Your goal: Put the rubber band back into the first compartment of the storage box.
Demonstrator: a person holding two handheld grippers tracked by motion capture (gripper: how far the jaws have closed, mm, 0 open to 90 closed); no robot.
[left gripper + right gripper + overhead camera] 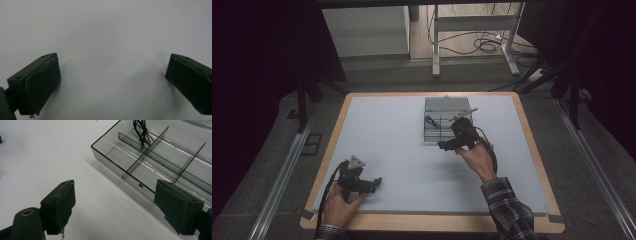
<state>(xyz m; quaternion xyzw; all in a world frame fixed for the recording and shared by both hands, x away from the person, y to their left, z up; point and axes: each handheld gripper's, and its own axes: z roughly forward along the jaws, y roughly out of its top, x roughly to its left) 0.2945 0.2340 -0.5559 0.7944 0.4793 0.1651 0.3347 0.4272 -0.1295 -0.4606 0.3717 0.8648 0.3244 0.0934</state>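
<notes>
Right gripper (pixel 113 207): jaws spread wide, nothing between them, pads (pixel 63 205) bare. One jaw hangs over the open mat, the other over the near wall of the clear box (pixel 117 167). Judged: the gripper is held empty just at the box's near edge so it can go in over the wall, or it is simply pausing there; cannot tell which.

The box has thin dividers (pixel 150 147) splitting it into compartments. A small bundle of black cable (pixel 141 130) lies in one of the far compartments, against a divider, apart from the jaws. The compartments nearest the gripper look empty. Judged: the dividers are there to keep small items sorted, and the cable sits in its own cell for that reason.

High view: right gripper (pixel 447 145) at the near right corner of the box (pixel 447 107), which sits right of centre and toward the far side of the grey mat (pixel 387 130). Cable (pixel 432 121) shows as a dark squiggle in the box's left part.

Left gripper (pixel 113 82): jaws also released and wide, only bare mat between the pads (pixel 43 82). In the high view it (pixel 374 182) rests low at the near left, well apart from the box. Judged: parked out of the way, giving the right hand (pixel 477 160) free room.

Mat lies on a wooden table (pixel 527 125).
</notes>
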